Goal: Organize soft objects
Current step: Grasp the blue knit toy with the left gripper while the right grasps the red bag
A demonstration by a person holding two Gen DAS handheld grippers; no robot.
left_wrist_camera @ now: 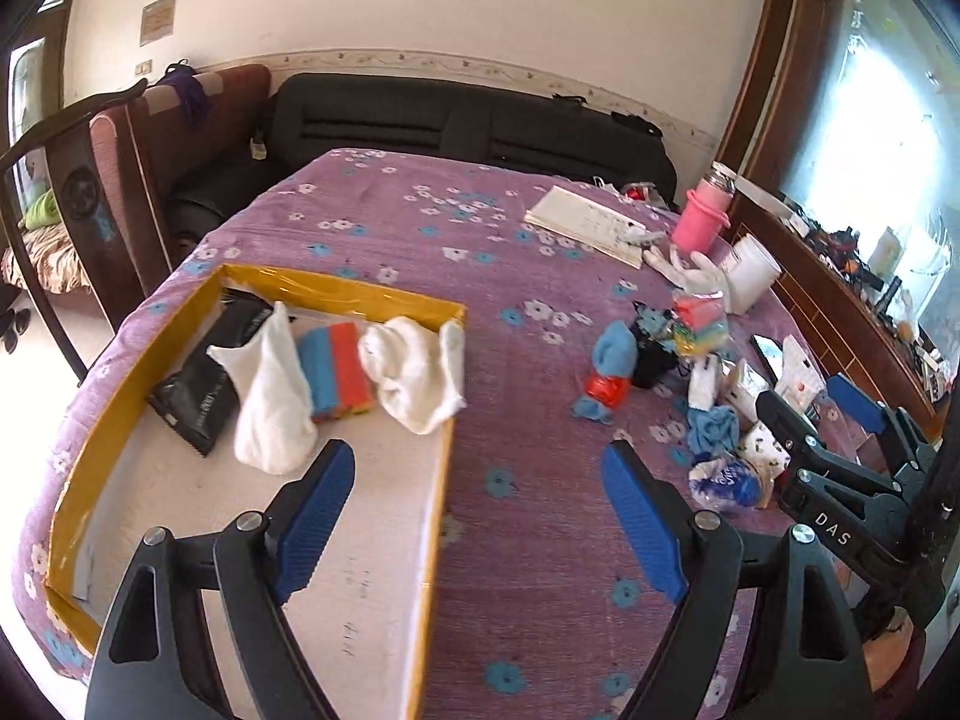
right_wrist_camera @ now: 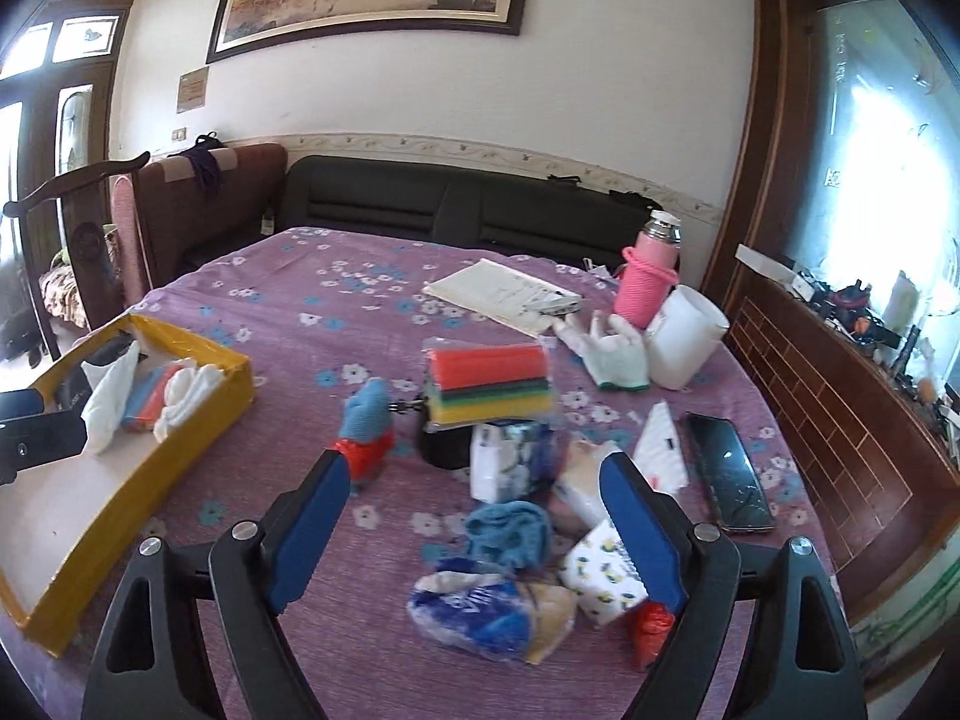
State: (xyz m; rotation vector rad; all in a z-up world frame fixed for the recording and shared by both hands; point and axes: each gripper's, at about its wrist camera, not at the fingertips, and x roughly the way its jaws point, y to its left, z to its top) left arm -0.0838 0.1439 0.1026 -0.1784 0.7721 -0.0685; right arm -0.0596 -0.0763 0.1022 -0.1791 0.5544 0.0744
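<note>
The counter (right_wrist_camera: 372, 276), under its purple flowered cloth, carries everything I am sorting. On my left sits the yellow box (left_wrist_camera: 336, 294), my collecting place, and it already has a black pouch (left_wrist_camera: 201, 381), two white socks (left_wrist_camera: 273, 396) and a striped sponge (left_wrist_camera: 336, 375) bunched at its far end, which leaves the near floor free for more. My left claw (left_wrist_camera: 474, 516) hangs over the box's right wall, jaws spread wide and holding nothing. The loose pile lies well apart to the right: a pack of coloured sponges (right_wrist_camera: 489, 384), a blue and red sock (right_wrist_camera: 366, 426), tissue packs (right_wrist_camera: 501, 462), a crumpled blue cloth (right_wrist_camera: 510, 531) and a blue wrapped pack (right_wrist_camera: 474, 606). My right claw (right_wrist_camera: 474, 531) hovers over that pile, wide open and empty, with the blue cloth between its fingers, so I judge that is my next pick. The phone (right_wrist_camera: 726, 474) and white glove (right_wrist_camera: 612, 351) lie farther off.
</note>
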